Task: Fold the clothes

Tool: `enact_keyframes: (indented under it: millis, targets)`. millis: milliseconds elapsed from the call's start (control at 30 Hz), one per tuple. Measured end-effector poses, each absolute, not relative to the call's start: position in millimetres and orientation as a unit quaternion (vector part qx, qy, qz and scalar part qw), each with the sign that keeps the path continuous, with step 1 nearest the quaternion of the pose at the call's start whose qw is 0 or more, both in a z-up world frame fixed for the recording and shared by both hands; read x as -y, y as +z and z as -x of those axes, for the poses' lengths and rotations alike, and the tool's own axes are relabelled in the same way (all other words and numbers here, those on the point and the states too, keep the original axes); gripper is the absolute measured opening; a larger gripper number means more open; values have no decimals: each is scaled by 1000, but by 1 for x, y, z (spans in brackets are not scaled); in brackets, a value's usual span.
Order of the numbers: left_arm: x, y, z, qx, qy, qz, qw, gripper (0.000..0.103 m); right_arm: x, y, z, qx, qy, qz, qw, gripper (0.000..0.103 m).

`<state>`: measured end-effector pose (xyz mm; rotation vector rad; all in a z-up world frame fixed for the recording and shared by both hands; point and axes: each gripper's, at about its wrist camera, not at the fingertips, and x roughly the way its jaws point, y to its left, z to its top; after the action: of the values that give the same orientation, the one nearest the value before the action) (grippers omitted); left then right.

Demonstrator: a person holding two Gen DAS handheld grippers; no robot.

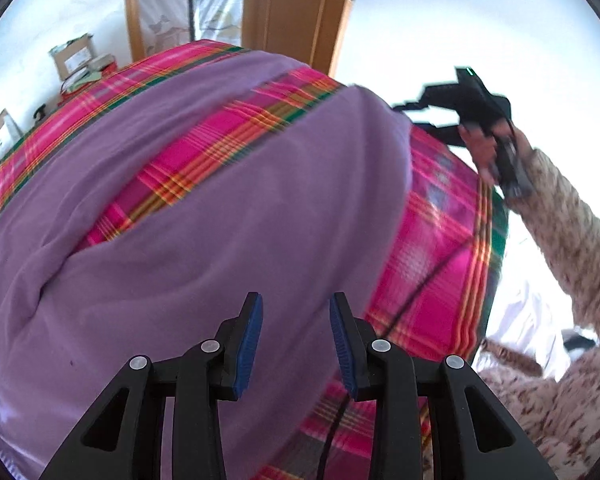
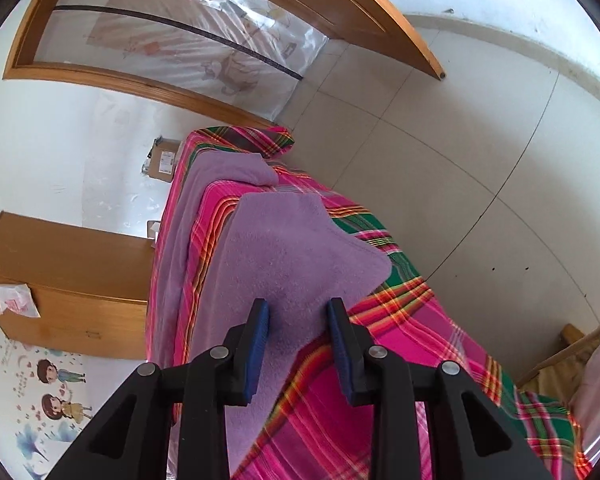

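A purple fleece garment [image 1: 204, 216] lies spread on a pink plaid cloth [image 1: 220, 136] that covers the table. Two long purple parts run away from me with a strip of plaid between them. My left gripper [image 1: 296, 312] hovers open and empty above the near part of the garment. My right gripper [image 1: 448, 100] shows at the far right of the left wrist view, held up in a hand. In the right wrist view the right gripper [image 2: 298, 314] is open above a purple end of the garment [image 2: 296, 252], holding nothing.
A wooden door [image 1: 296, 12] and a doorway with a plastic curtain [image 2: 204, 36] stand beyond the table. Cardboard boxes [image 1: 74, 58] sit by the wall. A wooden cabinet [image 2: 60, 276] is beside the table. Tiled floor [image 2: 480, 168] lies past the table's edge.
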<state>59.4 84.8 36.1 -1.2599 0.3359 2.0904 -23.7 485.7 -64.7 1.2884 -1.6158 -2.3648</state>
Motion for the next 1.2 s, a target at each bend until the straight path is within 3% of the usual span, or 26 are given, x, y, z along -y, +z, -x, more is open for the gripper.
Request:
enact_keyframes:
  millis: [167, 433, 800, 967, 1200]
  targets:
    - [-90, 30, -73, -152, 799, 482, 326, 36, -484, -56, 17, 509, -767, -391, -13, 8]
    - [-97, 20, -76, -166, 794, 492, 316, 36, -484, -24, -6, 466, -800, -374, -48, 7]
    - [-59, 25, -65, -80, 806, 503, 302, 36, -473, -16, -13, 348, -829, -406, -164, 7]
    - [-24, 37, -59, -34, 826, 494, 270, 36, -431, 24, -13, 285, -873, -382, -106, 8]
    - [37, 34, -59, 22, 843, 500, 200, 36, -309, 29, 1, 152, -886, -432, 77, 16]
